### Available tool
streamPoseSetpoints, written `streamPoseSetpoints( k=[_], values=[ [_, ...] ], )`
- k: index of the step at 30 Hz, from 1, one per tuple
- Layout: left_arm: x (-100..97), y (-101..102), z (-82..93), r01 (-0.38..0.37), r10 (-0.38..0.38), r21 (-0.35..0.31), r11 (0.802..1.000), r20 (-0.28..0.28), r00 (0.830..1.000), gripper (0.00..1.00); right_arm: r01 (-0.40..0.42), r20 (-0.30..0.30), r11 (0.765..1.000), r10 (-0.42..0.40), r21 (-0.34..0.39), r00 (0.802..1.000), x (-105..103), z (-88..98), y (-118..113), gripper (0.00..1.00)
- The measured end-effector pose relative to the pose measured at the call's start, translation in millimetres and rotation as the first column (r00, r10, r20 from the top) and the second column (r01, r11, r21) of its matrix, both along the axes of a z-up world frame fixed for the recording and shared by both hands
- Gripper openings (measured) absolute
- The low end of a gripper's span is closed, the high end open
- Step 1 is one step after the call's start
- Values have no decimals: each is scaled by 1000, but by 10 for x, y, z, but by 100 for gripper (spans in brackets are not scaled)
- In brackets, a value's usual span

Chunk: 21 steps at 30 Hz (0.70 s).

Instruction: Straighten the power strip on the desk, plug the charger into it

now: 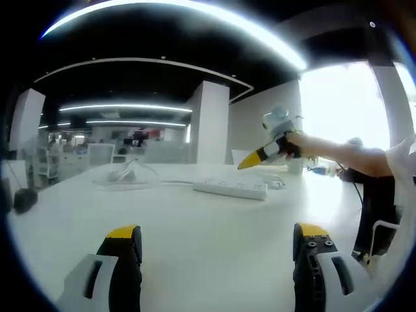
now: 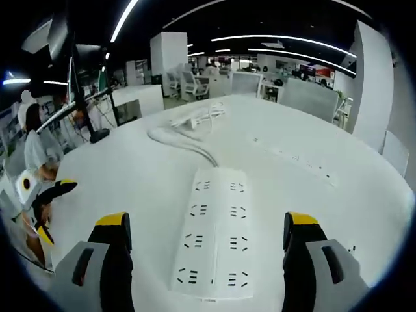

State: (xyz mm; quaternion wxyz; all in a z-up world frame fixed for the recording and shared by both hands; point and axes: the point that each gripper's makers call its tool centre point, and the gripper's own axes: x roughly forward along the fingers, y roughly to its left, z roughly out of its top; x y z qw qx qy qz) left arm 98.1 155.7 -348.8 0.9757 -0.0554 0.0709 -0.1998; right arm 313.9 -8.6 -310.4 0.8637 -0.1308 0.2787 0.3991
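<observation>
White power strip (image 2: 213, 233) lies flat on the desk (image 2: 130, 175), between your right gripper's (image 2: 208, 244) released jaws, lined up to nudge it straight | left gripper (image 1: 218, 244) released, hanging back | charger (image 2: 188, 119) far off by coiled cable.

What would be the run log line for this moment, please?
left tongs: open, empty | right tongs: open, over power strip | power strip: flat on desk, untouched | charger: not plugged
</observation>
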Motion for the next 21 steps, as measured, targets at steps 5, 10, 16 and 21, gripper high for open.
streamPoseSetpoints(
  k=[5,10,16,21],
  values=[
    [6,-30,1,7,-7,0,1000,-1,1000,99,-28,-64,997,23,-73,998,-39,-52,56,97],
    [9,-52,0,13,-13,3,1000,-4,1000,99,-34,-109,990,20,-136,994,-17,-123,55,97],
    [5,-68,-8,17,-17,2,1000,-6,1000,99,-27,-150,981,-3,-192,989,32,-191,49,98],
    [-3,-83,-16,21,-21,2,1000,-9,1000,99,-42,-212,964,-15,-264,977,-7,-324,25,96]
  ],
)
